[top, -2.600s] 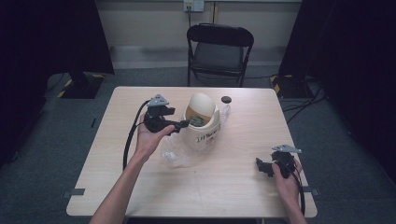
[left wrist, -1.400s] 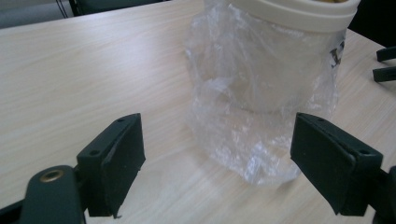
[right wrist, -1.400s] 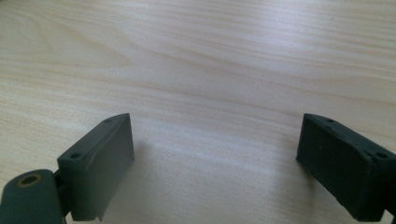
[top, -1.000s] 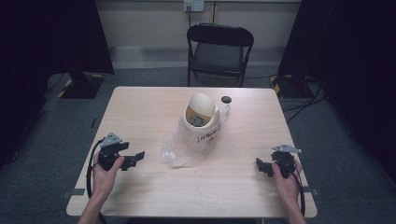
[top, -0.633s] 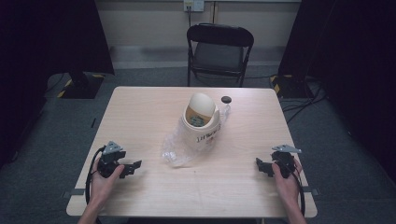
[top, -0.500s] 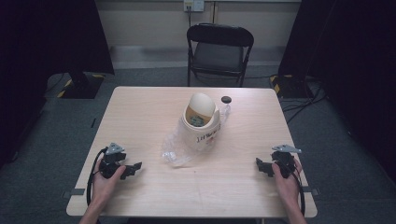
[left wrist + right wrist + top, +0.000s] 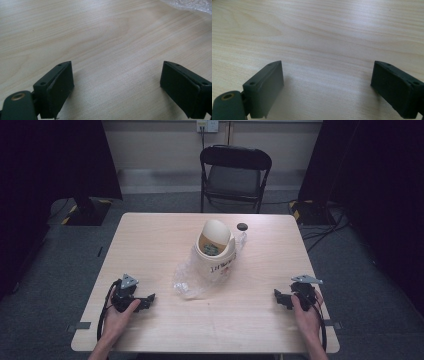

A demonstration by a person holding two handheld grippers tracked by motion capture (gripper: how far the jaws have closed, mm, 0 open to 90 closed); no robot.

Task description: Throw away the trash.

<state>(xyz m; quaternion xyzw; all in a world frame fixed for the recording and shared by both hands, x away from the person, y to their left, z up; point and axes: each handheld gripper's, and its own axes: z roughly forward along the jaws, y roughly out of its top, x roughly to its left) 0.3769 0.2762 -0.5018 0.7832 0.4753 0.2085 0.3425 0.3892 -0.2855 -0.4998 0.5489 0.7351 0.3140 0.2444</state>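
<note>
Two grippers rest low on the table [image 7: 165,240]: left gripper [image 7: 148,301] with jaws just opened wide, empty, near the plastic bag [image 7: 189,282]; right gripper [image 7: 278,298] likewise agape, empty. Bin [image 7: 215,251] stands mid-table, bag touching it.

table [image 7: 150,245]: pale matt wood grain | bag [image 7: 187,280]: crinkled clear plastic | bin [image 7: 215,252]: smooth cream plastic

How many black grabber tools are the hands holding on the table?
2. The left black two-jaw gripper sits near the wooden table's front left edge; the right black two-jaw gripper near its front right edge. Both are open.
</note>
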